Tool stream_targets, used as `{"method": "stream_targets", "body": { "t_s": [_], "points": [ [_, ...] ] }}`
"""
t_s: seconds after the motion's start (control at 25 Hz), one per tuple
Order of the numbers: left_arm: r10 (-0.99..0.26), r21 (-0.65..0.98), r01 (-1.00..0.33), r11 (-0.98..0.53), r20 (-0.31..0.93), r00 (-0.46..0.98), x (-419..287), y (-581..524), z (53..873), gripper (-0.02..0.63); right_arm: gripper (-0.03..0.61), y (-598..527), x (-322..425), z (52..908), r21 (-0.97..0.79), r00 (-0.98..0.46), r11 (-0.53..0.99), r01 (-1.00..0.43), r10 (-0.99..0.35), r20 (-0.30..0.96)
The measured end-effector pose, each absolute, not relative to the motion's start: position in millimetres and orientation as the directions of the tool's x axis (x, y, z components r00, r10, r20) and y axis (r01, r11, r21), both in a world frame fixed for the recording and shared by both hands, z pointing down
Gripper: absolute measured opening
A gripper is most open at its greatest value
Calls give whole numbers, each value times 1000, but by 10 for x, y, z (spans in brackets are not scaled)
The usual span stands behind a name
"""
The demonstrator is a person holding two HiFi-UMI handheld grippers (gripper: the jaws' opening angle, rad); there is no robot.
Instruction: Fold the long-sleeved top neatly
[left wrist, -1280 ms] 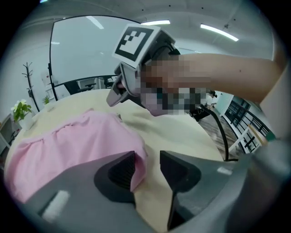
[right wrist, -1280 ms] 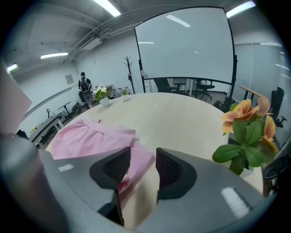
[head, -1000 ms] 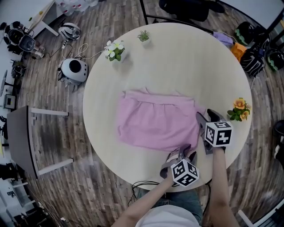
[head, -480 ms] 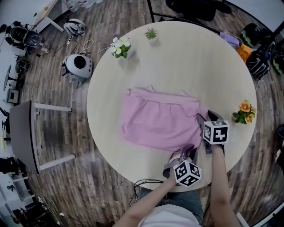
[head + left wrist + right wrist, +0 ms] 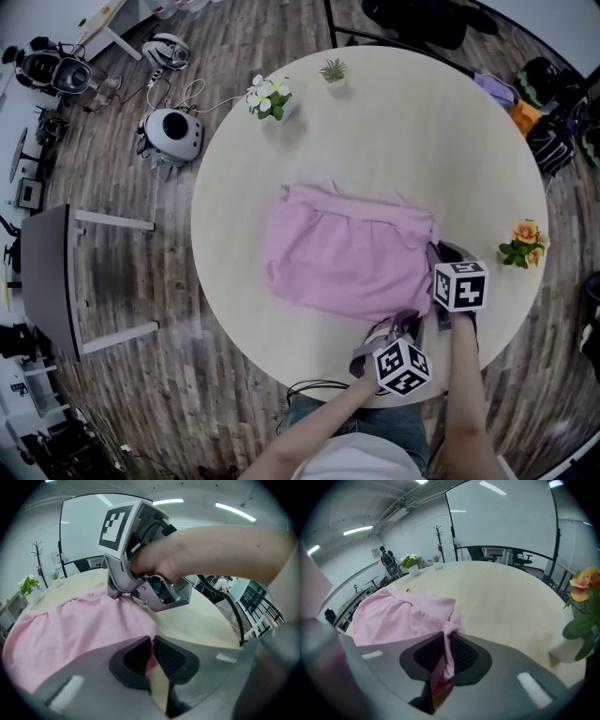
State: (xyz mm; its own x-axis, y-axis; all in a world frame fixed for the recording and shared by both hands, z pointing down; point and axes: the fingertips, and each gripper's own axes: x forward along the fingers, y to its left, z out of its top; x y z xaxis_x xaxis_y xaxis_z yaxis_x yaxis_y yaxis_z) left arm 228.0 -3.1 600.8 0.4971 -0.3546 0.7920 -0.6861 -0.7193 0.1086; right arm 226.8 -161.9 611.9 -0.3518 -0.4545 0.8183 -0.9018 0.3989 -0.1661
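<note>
- The pink top (image 5: 347,253) lies in a rough rectangle on the round surface (image 5: 412,122), near the middle and a little toward the person.
- Its far edge is gathered into small folds. The near and left edges lie fairly smooth.
- The left claw (image 5: 153,644) sits at the top's near right corner. Its pads are clenched on a thin edge of the pink cloth.
- The right claw (image 5: 446,641) is at the top's far right corner, just beyond the left claw. Its jaws have just been closing and now pinch a bunched fold of cloth, which hangs down between the pads.
- A hand (image 5: 183,550) grips the right claw's handle. In the left gripper view that claw's tip presses into the cloth on the surface.
- Both claws point steeply down toward the surface, and their marker cubes face up in the head view.
- An orange flower pot (image 5: 523,246) stands near the surface's right rim, near the right claw but apart from it.
- A white flower pot (image 5: 270,97) and a small green plant (image 5: 333,71) stand at the far rim, well apart from the top.
</note>
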Motion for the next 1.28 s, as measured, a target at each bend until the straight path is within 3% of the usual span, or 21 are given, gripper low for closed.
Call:
{"method": "stream_targets", "body": {
  "t_s": [0.64,1.28],
  "points": [
    [-268,272,-573,-773,677,685,2262,192,5443,31,69,-1355,2660,5613,-191,-263,187,-964,-534,803],
    [-538,298,-713,-634,493,684,792,-271,4520,31,67,-1700,1467,4617,-250,-347,241,-938,-598,723]
  ]
}}
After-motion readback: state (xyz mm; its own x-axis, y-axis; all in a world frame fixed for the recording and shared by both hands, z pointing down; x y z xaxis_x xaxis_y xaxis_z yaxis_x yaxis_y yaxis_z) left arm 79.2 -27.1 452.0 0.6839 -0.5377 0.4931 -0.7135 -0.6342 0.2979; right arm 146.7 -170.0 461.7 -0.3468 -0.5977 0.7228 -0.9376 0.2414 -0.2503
